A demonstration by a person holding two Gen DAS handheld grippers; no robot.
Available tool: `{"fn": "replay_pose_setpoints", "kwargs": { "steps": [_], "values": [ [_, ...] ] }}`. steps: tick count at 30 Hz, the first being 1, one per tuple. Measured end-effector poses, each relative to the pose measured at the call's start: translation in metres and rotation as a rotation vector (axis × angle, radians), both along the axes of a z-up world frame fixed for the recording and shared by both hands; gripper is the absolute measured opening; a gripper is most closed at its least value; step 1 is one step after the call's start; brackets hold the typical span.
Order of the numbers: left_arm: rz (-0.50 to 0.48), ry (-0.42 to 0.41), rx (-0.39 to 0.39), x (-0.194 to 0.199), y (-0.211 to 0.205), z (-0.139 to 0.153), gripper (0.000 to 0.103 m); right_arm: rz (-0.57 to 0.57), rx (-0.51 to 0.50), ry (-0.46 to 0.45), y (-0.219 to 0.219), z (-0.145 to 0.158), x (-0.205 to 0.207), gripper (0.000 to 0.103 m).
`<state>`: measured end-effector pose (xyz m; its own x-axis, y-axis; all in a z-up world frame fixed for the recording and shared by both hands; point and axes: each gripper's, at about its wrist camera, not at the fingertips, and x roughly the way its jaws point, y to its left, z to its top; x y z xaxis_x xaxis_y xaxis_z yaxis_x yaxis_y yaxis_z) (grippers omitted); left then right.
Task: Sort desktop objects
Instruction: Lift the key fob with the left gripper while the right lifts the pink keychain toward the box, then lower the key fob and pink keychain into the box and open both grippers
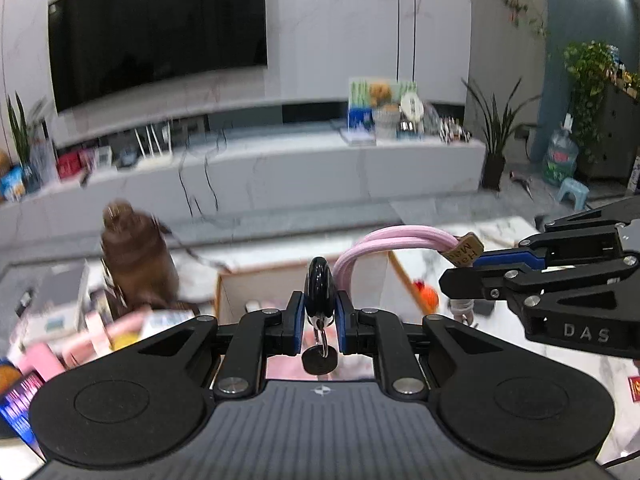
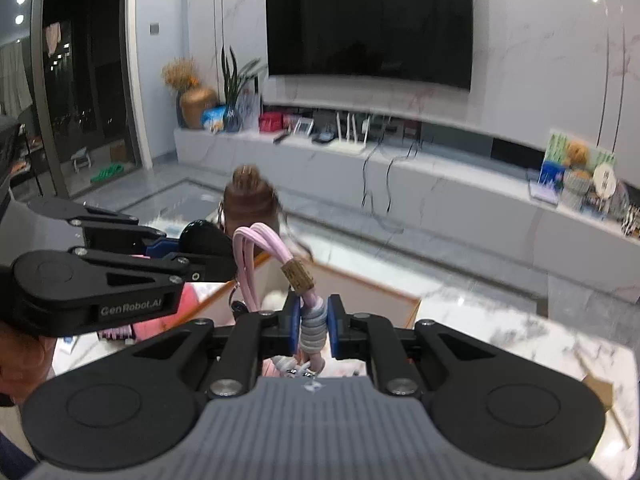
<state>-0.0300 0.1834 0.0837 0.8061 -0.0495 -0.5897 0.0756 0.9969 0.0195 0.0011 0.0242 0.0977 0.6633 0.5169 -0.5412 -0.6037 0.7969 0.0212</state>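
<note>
A white marble table (image 1: 520,240) carries the scene, with a wide dark television (image 2: 368,20) on the wall well behind it and a long pale cabinet (image 2: 460,196) beneath that. On the table stands an open box (image 1: 280,280) with white walls and an orange rim, directly below and ahead of both claws. To its left sits a brown bottle (image 1: 136,268), blurred, beside a jumble of pink and white packets (image 1: 104,328) whose kind cannot be told.

The left gripper (image 1: 319,322) is held above the box, its two blue-padded fingers pressed in on a black key fob (image 1: 318,288) that stands upright between them. A metal ring and a small dark key (image 1: 319,360) dangle from the fob, below the fingers.

The right gripper (image 2: 313,326) is just beside the left one, to its right and a little ahead, also over the box. Its fingers pinch a pink cord lanyard (image 2: 260,248) at the grey-wrapped section near its clasp; the looped cord arches up and leftward, reaching close to the fob. A small tan tag (image 2: 298,276) is wrapped around the cord just above the pinch.
</note>
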Motion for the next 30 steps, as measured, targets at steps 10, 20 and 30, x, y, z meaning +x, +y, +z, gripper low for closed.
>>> {"fn": "replay_pose_setpoints", "kwargs": {
  "steps": [10,20,30],
  "values": [
    [-0.038,0.108,0.056,-0.003,-0.002,-0.029,0.018,0.02,-0.1,0.096,0.019,-0.044,0.01,0.014],
    [-0.002,0.182,0.045,0.0,0.019,-0.044,0.018,0.088,-0.129,0.176,0.043,-0.07,0.017,0.014],
    [0.012,0.212,0.04,0.0,0.036,-0.047,0.018,0.237,-0.248,0.272,0.091,-0.11,0.004,0.014]
  ]
}}
